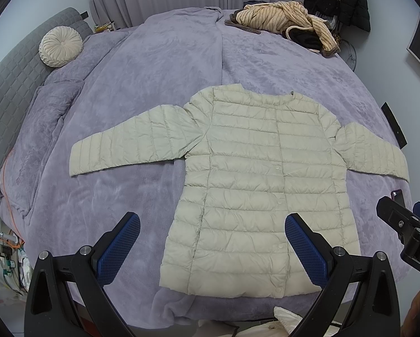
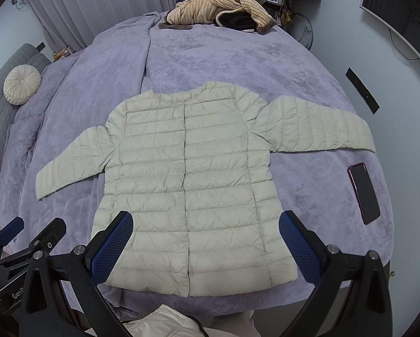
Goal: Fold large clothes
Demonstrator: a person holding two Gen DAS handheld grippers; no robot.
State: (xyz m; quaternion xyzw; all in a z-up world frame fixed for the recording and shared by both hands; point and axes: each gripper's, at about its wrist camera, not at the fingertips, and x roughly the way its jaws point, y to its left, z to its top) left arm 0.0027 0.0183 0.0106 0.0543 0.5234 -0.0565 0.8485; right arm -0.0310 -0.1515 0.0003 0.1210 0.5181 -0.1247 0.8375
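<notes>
I had both tools wide apart and empty: the left gripper (image 1: 212, 250) and the right gripper (image 2: 205, 248) each hung at the bottom of its own frame, above the hem, touching nothing. The one cream quilted jacket (image 1: 254, 185) lay flat and face up in the middle of the frame on the purple blanket (image 1: 159, 64), snapped shut, its two sleeves spread out to either side.

My worries, as judgement only: the shell looked slick and puffy, so a shallow pinch at a cuff could slip out mid-fold, and trapped air could spring a folded sleeve back open. The plush blanket might catch in the jaws along with the jacket. In the right wrist view one phone (image 2: 363, 193) lay at centre right, just below the sleeve; a sweeping fold could drag or bury it.

Counted: one jacket, two sleeves, one phone, one round pleated cushion (image 1: 61, 46) at upper left, and one striped heap of clothes (image 1: 288, 24) at the top.
</notes>
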